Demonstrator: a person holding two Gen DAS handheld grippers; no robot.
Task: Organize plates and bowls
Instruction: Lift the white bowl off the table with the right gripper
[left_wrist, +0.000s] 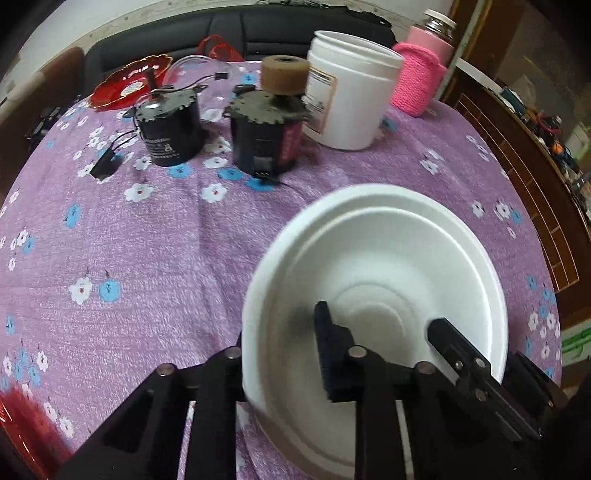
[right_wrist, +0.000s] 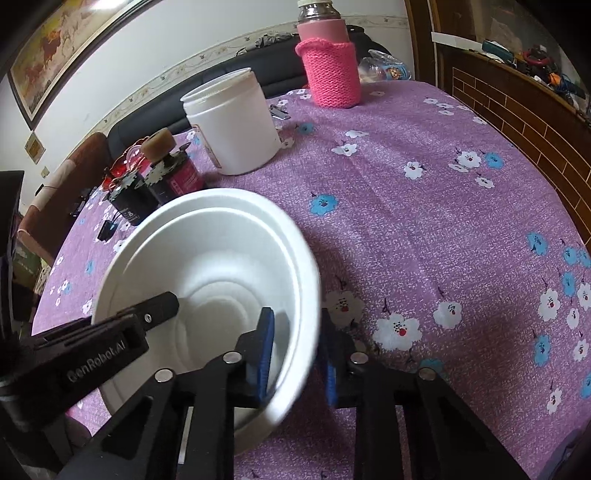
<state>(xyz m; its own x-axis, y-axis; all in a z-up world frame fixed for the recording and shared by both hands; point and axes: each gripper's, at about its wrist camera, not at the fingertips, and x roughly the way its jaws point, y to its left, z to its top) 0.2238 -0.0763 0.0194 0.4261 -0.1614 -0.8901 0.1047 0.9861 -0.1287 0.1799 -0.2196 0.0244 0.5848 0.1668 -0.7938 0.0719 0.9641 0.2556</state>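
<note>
A white foam bowl (left_wrist: 388, 266), with a second rim line inside it as if two are nested, sits on the purple flowered tablecloth (left_wrist: 147, 258). My left gripper (left_wrist: 280, 332) is shut on the bowl's left wall, one finger inside and the other hidden behind the wall. My right gripper (right_wrist: 295, 317) is shut on the opposite wall of the bowl (right_wrist: 207, 251), with one blue pad inside and one outside. Each gripper's inner finger shows in the other's view. A red plate (left_wrist: 129, 83) lies at the far left of the table.
Behind the bowl stand two black motors (left_wrist: 168, 125) (left_wrist: 264, 129), a white plastic jar (left_wrist: 351, 92) and a flask in a pink knitted sleeve (left_wrist: 421, 74). A red object (left_wrist: 22, 424) shows blurred at the near left. A wooden shelf (right_wrist: 517, 110) runs along the right.
</note>
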